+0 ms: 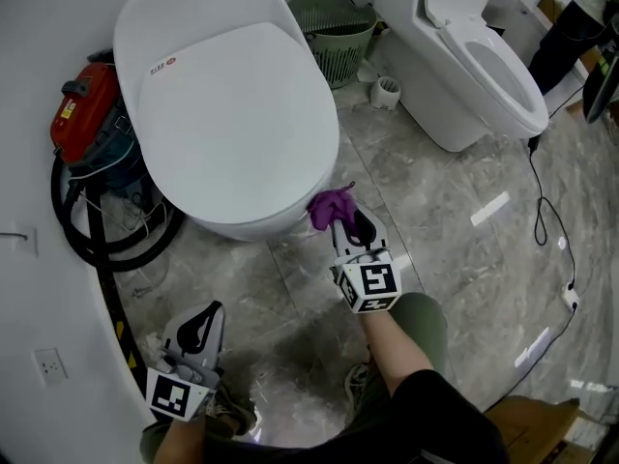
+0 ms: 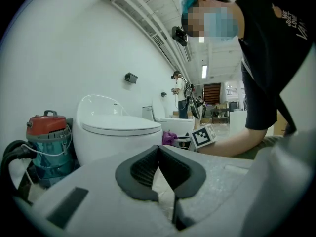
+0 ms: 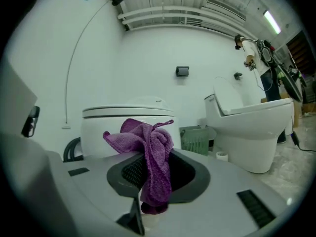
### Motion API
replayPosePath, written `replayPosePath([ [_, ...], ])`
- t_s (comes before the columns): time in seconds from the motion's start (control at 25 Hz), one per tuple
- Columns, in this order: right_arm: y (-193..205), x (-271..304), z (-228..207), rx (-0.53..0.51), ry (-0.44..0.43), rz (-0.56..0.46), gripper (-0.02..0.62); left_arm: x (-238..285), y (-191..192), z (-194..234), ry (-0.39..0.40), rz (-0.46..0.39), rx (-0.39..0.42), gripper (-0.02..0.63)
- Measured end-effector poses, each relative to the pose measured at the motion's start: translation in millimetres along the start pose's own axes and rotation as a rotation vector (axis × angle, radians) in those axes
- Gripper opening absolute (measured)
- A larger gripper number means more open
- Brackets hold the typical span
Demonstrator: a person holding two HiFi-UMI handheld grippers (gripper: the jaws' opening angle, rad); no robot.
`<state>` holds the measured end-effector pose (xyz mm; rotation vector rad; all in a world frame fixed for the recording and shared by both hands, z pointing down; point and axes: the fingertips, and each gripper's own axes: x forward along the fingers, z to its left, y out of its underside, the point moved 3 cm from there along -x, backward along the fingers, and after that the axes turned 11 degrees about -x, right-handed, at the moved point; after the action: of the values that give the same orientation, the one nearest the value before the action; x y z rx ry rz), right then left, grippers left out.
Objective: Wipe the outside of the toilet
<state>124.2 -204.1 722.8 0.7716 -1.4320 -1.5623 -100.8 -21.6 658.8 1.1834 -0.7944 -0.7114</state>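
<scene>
pinching the purple cloth point(image 3: 148, 157) at its bunched middle, the right gripper point(image 1: 348, 228) holds it just beside the front curve of the toilet point(image 1: 232, 114), lid down; whether it touches i can't tell. the cloth looks soft, light and floppy, so that mid-bunch grip suits it. the left gripper point(image 2: 158, 149) hangs low, jaws pressed together on nothing. the green basket point(image 1: 334, 27) behind shows no clear contents.
</scene>
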Motion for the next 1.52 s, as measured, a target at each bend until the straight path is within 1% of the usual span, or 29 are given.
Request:
replayPosePath([
  [0.2, 7, 34, -46, -0.022, 0.083, 0.025, 0.091, 6, 3, -5, 0.04, 0.015, 0.007, 0.008],
  [0.4, 21, 59, -68, 0.022, 0.167, 0.069, 0.089, -1, 4, -6, 0.03, 0.011, 0.005, 0.008],
  [0.56, 22, 46, -67, 0.089, 0.214, 0.048, 0.089, -5, 2, -5, 0.032, 0.003, 0.002, 0.008],
  [0.72, 32, 4, -34, 0.131, 0.209, 0.042, 0.089, -12, 0, -3, 0.031, -0.006, 0.0, 0.008],
  [0.84, 41, -20, 10, 0.151, 0.176, 0.066, 0.089, -15, -2, 1, 0.028, -0.007, -0.002, 0.008],
  [0.96, 45, -38, 62, 0.154, 0.108, 0.08, 0.089, -13, -4, 2, 0.032, -0.024, -0.011, 0.008],
  [1.04, 49, -47, 102, 0.15, 0.028, 0.1, 0.089, -12, -5, 2, 0.035, -0.028, -0.016, 0.008],
  [1.16, 58, -53, 164, 0.172, -0.12, 0.147, 0.089, -12, -3, 1, 0.042, -0.017, -0.014, 0.008],
  [1.24, 62, -49, 194, 0.169, -0.196, 0.167, 0.089, -12, -1, 0, 0.042, -0.013, -0.019, 0.008],
  [1.36, 64, -32, 225, 0.113, -0.265, 0.155, 0.089, -13, -4, -1, 0.038, -0.021, -0.025, 0.008],
  [1.52, 62, 3, 245, 0.049, -0.308, 0.124, 0.089, -13, -4, -3, 0.04, -0.024, -0.016, 0.008],
])
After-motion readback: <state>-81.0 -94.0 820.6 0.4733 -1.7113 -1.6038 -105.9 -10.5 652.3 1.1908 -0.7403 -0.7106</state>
